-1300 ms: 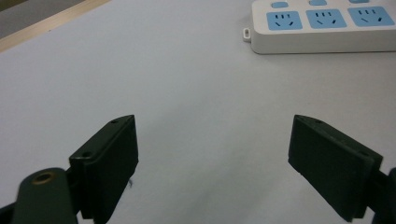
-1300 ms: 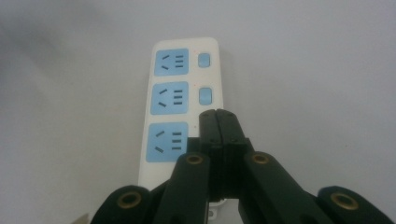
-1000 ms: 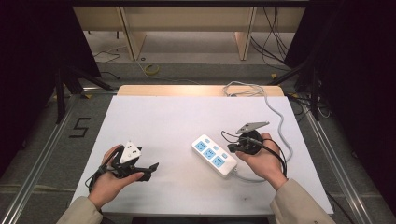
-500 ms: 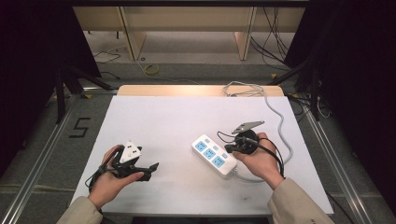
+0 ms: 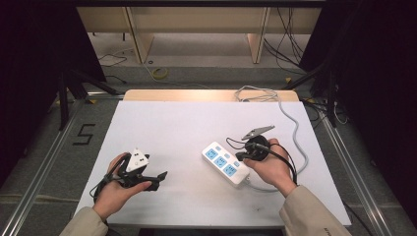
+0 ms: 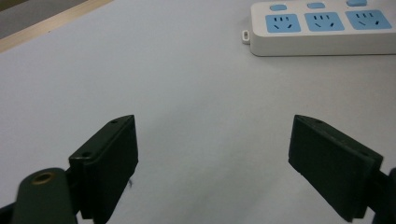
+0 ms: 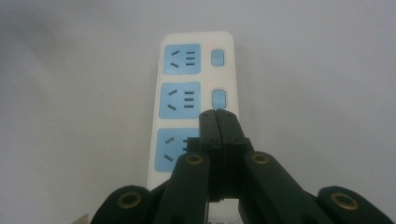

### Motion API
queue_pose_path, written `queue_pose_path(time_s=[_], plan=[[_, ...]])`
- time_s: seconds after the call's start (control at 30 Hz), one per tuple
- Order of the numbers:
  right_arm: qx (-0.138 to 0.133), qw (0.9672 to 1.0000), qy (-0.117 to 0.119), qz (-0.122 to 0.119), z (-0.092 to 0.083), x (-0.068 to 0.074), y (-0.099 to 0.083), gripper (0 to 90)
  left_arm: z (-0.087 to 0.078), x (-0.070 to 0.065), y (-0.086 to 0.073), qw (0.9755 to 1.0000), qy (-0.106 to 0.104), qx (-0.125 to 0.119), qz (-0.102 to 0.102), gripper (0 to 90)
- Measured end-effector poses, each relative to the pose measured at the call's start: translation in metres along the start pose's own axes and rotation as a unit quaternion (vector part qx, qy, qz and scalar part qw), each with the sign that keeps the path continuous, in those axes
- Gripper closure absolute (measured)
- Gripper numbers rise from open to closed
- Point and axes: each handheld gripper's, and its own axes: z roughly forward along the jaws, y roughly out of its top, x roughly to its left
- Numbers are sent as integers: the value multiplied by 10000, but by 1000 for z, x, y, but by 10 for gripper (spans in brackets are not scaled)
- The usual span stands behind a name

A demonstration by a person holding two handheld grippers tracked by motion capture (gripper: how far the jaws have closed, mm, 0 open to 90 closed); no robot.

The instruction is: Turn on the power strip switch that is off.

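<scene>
The right tool (image 7: 217,114), jaws pressed together on nothing, hangs over the power strip (image 5: 225,163) beside its middle switch (image 7: 218,99); the left tool (image 6: 212,163) gapes wide, well apart from it; the strip is white with three blue sockets, each with a blue switch; nothing has shifted since the earlier frame; it lies flat on the white surface (image 5: 182,123), long axis diagonal, far-left to near-right.

In the right gripper view, the closed right tongs (image 7: 218,114) cover the nearest switch of the power strip (image 7: 180,74) and part of its nearest socket; the strip's near end runs under them. In the left gripper view, the strip (image 6: 322,39) is cut off by the right edge. In the high view, the person's right hand (image 5: 270,167) hides the strip's cable end.
</scene>
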Motion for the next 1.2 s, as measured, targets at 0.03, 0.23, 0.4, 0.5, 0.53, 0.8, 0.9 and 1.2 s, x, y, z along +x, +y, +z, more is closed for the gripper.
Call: queue_pose_path(time_s=[0.03,0.23,0.4,0.5,0.53,0.8,0.9,1.2], plan=[[17,10000,7,-1,0,0,0,900,0,0,0,10000,0,-10,-10,155],[85,10000,11,1,2,-1,2,900,0,0,0,10000,-5,-18,-16,155],[162,9999,22,-11,5,-2,2,900,1,0,0,10000,-11,-3,-13,155],[203,9998,22,-3,7,-2,3,900,1,0,0,10000,-13,-5,-16,155],[214,9998,35,-12,7,-2,3,900,1,0,0,10000,-14,-3,-12,156],[312,9995,37,19,13,-4,4,900,1,-1,1,10000,-23,-11,-11,156],[373,9993,40,10,16,-4,4,900,1,-1,0,10000,-19,-5,-8,156],[488,9988,27,-7,21,-6,6,900,1,-1,0,10000,-23,-20,-8,156]])
